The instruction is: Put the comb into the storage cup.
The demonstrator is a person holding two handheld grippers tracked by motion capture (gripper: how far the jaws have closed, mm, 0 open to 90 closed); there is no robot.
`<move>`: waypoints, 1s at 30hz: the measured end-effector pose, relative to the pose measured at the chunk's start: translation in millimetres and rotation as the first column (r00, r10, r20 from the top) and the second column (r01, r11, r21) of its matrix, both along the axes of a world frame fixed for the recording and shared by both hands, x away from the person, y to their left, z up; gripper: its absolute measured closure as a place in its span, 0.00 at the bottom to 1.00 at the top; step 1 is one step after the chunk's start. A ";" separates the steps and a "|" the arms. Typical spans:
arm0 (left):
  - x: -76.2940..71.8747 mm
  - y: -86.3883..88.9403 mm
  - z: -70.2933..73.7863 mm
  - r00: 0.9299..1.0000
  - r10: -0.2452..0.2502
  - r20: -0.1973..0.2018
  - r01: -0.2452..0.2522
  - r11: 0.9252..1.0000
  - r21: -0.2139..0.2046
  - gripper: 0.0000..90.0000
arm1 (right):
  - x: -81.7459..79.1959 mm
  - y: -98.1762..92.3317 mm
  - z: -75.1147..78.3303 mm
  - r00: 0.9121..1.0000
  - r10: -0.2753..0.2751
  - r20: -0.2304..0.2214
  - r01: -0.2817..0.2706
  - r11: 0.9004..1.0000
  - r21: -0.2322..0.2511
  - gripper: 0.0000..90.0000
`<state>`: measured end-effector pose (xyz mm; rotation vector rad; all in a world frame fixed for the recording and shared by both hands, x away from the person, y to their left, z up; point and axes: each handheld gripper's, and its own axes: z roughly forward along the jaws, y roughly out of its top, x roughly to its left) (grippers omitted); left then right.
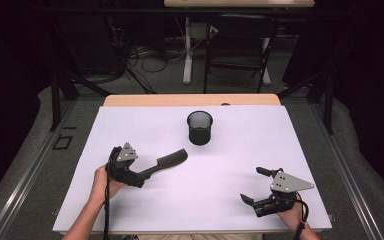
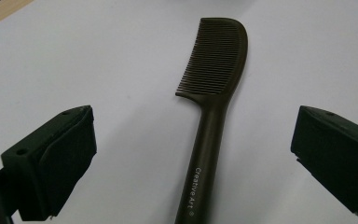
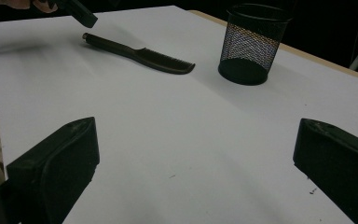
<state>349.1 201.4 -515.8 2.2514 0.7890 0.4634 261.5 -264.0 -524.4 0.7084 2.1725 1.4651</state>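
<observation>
A dark comb (image 1: 167, 161) lies flat on the white table sheet (image 1: 240, 155), teeth end toward the middle. My left gripper (image 1: 137, 176) sits at the handle end. In the left gripper view it (image 2: 193, 125) is open, and the comb (image 2: 212, 93) runs up between the jaws without touching either. My right gripper (image 1: 252, 184) rests near the front right, open with nothing between its fingers. From the right gripper view (image 3: 195, 135) the comb (image 3: 140, 53) lies far off to the left. A black mesh cup (image 1: 200, 128) stands upright behind the comb, also seen as the cup (image 3: 251, 44).
The table's wooden back edge (image 1: 190, 100) lies just behind the cup. A dark chair (image 1: 240, 45) and cables stand on the floor beyond. Bare sheet stretches between the two grippers and to the cup's right. One jaw of the left gripper (image 3: 77, 11) shows near the comb's handle.
</observation>
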 end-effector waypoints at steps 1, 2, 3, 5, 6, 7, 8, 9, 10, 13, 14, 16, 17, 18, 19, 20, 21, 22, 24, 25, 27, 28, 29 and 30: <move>0.3 -0.4 -0.2 1.000 0.001 0.003 -0.001 1.000 0.003 0.00 | 0.5 0.1 -0.5 1.000 0.001 -0.006 -0.001 1.000 0.001 0.00; 0.9 -0.6 0.0 1.000 -0.007 -0.003 0.007 1.000 0.002 0.00 | 1.1 0.1 -0.8 1.000 0.001 -0.006 -0.001 1.000 0.002 0.00; 1.2 -1.2 0.0 1.000 -0.010 -0.004 0.010 1.000 0.007 0.00 | 1.1 -0.1 -0.9 1.000 0.001 -0.008 -0.001 1.000 0.003 0.00; 2.7 -3.3 0.0 1.000 -0.021 -0.011 0.021 1.000 0.012 0.00 | 0.9 -0.7 -0.9 1.000 0.000 -0.006 0.000 1.000 0.006 0.00; 3.2 -4.2 0.1 1.000 -0.026 -0.016 0.026 1.000 0.017 0.00 | 0.7 -1.4 -0.8 1.000 0.000 -0.005 0.000 1.000 0.003 0.00; 3.8 -5.5 -0.1 0.999 -0.033 -0.016 0.033 0.999 0.021 0.00 | 0.6 -1.6 -0.7 1.000 0.000 -0.004 0.000 1.000 0.005 0.00; 4.2 -6.6 -0.1 0.999 -0.035 -0.021 0.036 0.999 0.029 0.00 | 0.7 -1.9 -0.6 1.000 0.000 -0.002 0.000 1.000 0.005 0.00; 4.9 -8.5 -0.7 0.999 -0.042 -0.030 0.043 0.998 0.039 0.00 | 0.8 -2.0 -0.6 1.000 0.000 -0.002 0.000 1.000 0.004 0.00; 5.4 -9.4 -0.9 0.998 -0.047 -0.030 0.049 0.998 0.043 0.00 | 1.1 -1.9 -0.7 1.000 0.001 -0.004 -0.001 1.000 0.005 0.00; 7.4 -13.1 -2.0 0.997 -0.061 -0.049 0.064 0.996 0.060 0.00 | 1.8 -1.5 -1.2 1.000 0.004 -0.008 -0.004 1.000 0.007 0.00; 8.0 -14.2 -2.8 0.997 -0.062 -0.055 0.065 0.996 0.060 0.00 | 1.6 -1.2 -1.1 1.000 0.002 -0.008 -0.002 1.000 0.008 0.00; 9.6 -16.0 -3.7 0.996 -0.067 -0.064 0.072 0.994 0.078 0.00 | -0.2 -0.1 -0.3 1.000 -0.001 -0.010 0.001 1.000 0.006 0.00; 10.2 -17.1 -4.1 0.995 -0.067 -0.068 0.073 0.994 0.085 0.00 | -0.6 0.0 -0.2 1.000 0.001 -0.006 -0.001 1.000 0.002 0.00; 11.0 -17.9 -4.1 0.995 -0.071 -0.072 0.077 0.993 0.088 0.00 | -1.2 0.2 -0.4 1.000 0.000 -0.008 0.000 1.000 -0.003 0.00; 11.8 -19.0 -3.9 0.994 -0.073 -0.076 0.080 0.993 0.092 0.00 | -1.2 0.2 -0.8 1.000 0.001 -0.005 -0.001 1.000 -0.001 0.00; 12.6 -19.8 -3.2 0.994 -0.076 -0.076 0.084 0.991 0.101 0.00 | -1.3 -0.2 -0.8 1.000 0.002 -0.007 -0.002 1.000 -0.002 0.00; 13.2 -20.7 -2.2 0.994 -0.074 -0.082 0.083 0.991 0.104 0.00 | -1.4 -0.6 -0.7 1.000 0.001 -0.005 -0.001 1.000 0.000 0.00; 14.0 -21.4 -1.3 0.993 -0.079 -0.089 0.088 0.990 0.105 0.00 | -1.8 -1.2 -0.5 1.000 -0.001 -0.005 0.001 1.000 0.002 0.00; 14.9 -22.7 1.2 0.992 -0.083 -0.095 0.094 0.989 0.116 0.00 | -2.0 -2.1 0.0 1.000 -0.002 -0.002 0.002 1.000 0.005 0.00; 15.2 -23.4 2.0 0.991 -0.085 -0.099 0.097 0.987 0.125 0.00 | -2.0 -2.1 0.1 1.000 -0.001 -0.001 0.001 1.000 0.005 0.00; 15.6 -24.7 3.8 0.991 -0.089 -0.104 0.104 0.984 0.145 0.00 | -2.4 -1.8 0.1 1.000 0.000 -0.002 0.000 1.000 0.005 0.00; 16.2 -24.9 4.7 0.990 -0.091 -0.109 0.107 0.982 0.157 0.00 | -2.6 -1.7 0.2 1.000 0.002 -0.005 -0.002 1.000 0.004 0.00; 16.6 -25.0 4.9 0.990 -0.084 -0.109 0.101 0.982 0.157 0.00 | -2.7 -1.4 0.2 1.000 0.000 -0.005 0.000 1.000 0.005 0.00; 17.3 -24.7 5.5 0.990 -0.084 -0.115 0.101 0.982 0.157 0.00 | -2.6 -1.4 0.1 1.000 0.001 -0.003 -0.001 1.000 0.003 0.00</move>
